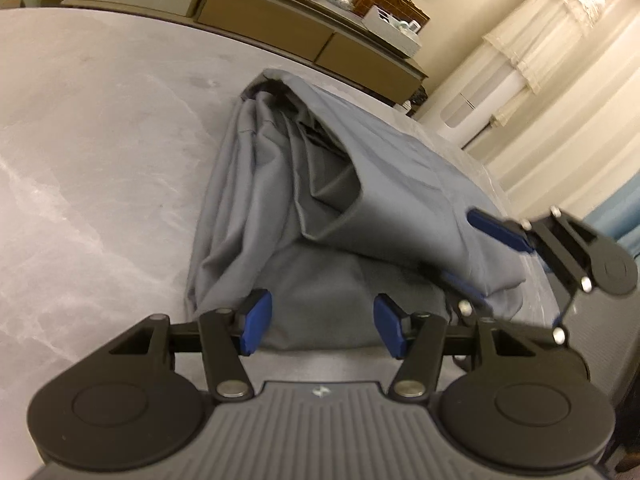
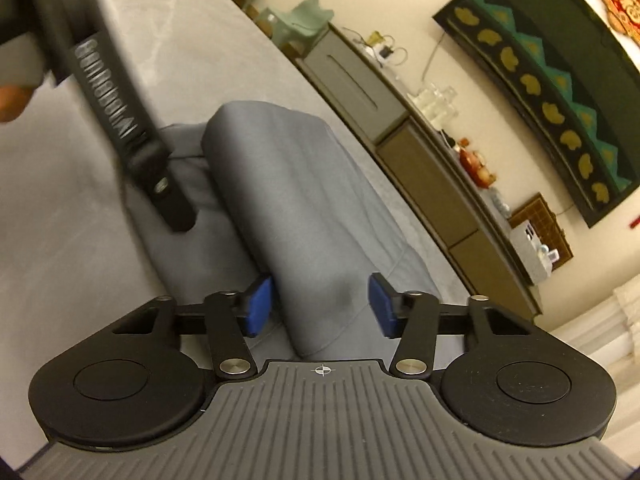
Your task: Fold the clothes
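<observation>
Left gripper [image 1: 322, 326] fingers apart over grey garment [image 1: 320, 184]; right gripper [image 2: 318, 306] straddles fold, unclamped.

Warm, yellowish indoor light fills both views, fairly dim and even, with soft shadows in the folds of the grey garment [image 1: 320, 184]. Fisheye distortion bends the sideboard [image 2: 432, 168] and dark corners. Motion blur smears the right tool [image 1: 472, 248] and far wall.

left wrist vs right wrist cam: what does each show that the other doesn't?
Left wrist only: the right tongs reaching into the bunched side of the grey garment, and white curtains. Right wrist only: the framed wall hanging and pale green chairs. Both: the garment on the grey table, and the sideboard along the wall.
</observation>
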`<state>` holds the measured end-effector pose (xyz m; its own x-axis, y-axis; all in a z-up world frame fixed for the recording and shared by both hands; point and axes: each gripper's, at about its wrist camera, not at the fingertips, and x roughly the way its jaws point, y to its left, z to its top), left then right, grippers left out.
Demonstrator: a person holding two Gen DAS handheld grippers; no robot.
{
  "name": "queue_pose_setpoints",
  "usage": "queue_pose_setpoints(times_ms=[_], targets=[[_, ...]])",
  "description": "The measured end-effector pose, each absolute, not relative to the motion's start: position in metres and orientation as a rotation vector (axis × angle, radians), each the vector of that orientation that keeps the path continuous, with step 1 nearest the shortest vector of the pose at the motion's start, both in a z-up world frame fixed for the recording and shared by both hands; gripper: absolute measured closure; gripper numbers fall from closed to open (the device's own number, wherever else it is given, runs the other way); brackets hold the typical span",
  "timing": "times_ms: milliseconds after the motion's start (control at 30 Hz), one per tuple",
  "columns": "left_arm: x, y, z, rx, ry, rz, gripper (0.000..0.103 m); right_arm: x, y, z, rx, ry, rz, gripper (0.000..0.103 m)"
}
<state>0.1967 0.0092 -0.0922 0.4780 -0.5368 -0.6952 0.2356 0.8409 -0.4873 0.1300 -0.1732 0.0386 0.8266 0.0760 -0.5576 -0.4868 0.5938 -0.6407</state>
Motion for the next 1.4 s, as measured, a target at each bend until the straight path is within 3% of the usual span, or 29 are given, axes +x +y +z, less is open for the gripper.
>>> queue_pose_setpoints(times_ms=[67, 133, 233, 367, 467, 600, 700, 867, 1033, 1100, 1133, 1200, 1333, 1400], targets=[[0.195, 0.005, -0.093, -0.321, 0.958, -0.490, 0.045, 0.134, -0.169, 0.030, -0.920, 0.521, 0.349, 0.058], [0.193, 0.004, -0.093, -0.304, 0.951, -0.494, 0.045, 0.137, -0.167, 0.022, -0.959, 0.528, 0.355, 0.079], [0.195, 0.007, -0.092, -0.308, 0.952, -0.499, 0.045, 0.132, -0.173, 0.035, -0.916, 0.494, 0.342, 0.095], [0.196, 0.006, -0.091, -0.298, 0.953, -0.503, 0.044, 0.103, -0.181, 0.062, -0.851, 0.451, 0.360, 0.097], [0.198, 0.007, -0.090, -0.289, 0.949, -0.509, 0.042, 0.079, -0.174, 0.047, -0.918, 0.468, 0.406, 0.097], [0.195, 0.008, -0.090, -0.279, 0.959, -0.522, 0.044, 0.062, -0.167, 0.004, -0.982, 0.497, 0.423, 0.097], [0.191, 0.024, -0.071, -0.278, 0.945, -0.524, 0.053, 0.052, -0.163, -0.010, -1.055, 0.467, 0.406, 0.096], [0.166, 0.054, -0.014, -0.401, 0.631, -0.556, 0.051, 0.041, -0.154, -0.027, -1.184, 0.432, 0.376, 0.089], [0.185, -0.010, -0.054, -0.210, 0.801, -0.608, 0.055, 0.027, -0.137, -0.048, -1.359, 0.367, 0.298, 0.085], [0.192, -0.022, -0.074, -0.128, 0.875, -0.565, 0.063, 0.023, -0.149, -0.022, -1.218, 0.402, 0.351, 0.079], [0.194, -0.022, -0.079, -0.119, 0.888, -0.550, 0.065, 0.021, -0.158, -0.004, -1.116, 0.427, 0.381, 0.065], [0.197, -0.021, -0.082, -0.127, 0.898, -0.544, 0.065, 0.024, -0.186, 0.038, -0.806, 0.478, 0.426, 0.052], [0.194, -0.022, -0.085, -0.097, 0.898, -0.530, 0.065, 0.060, -0.256, 0.063, -0.393, 0.576, 0.286, 0.057], [0.194, -0.019, -0.088, -0.078, 0.892, -0.519, 0.075, 0.075, -0.289, 0.042, -0.283, 0.700, 0.246, 0.054]])
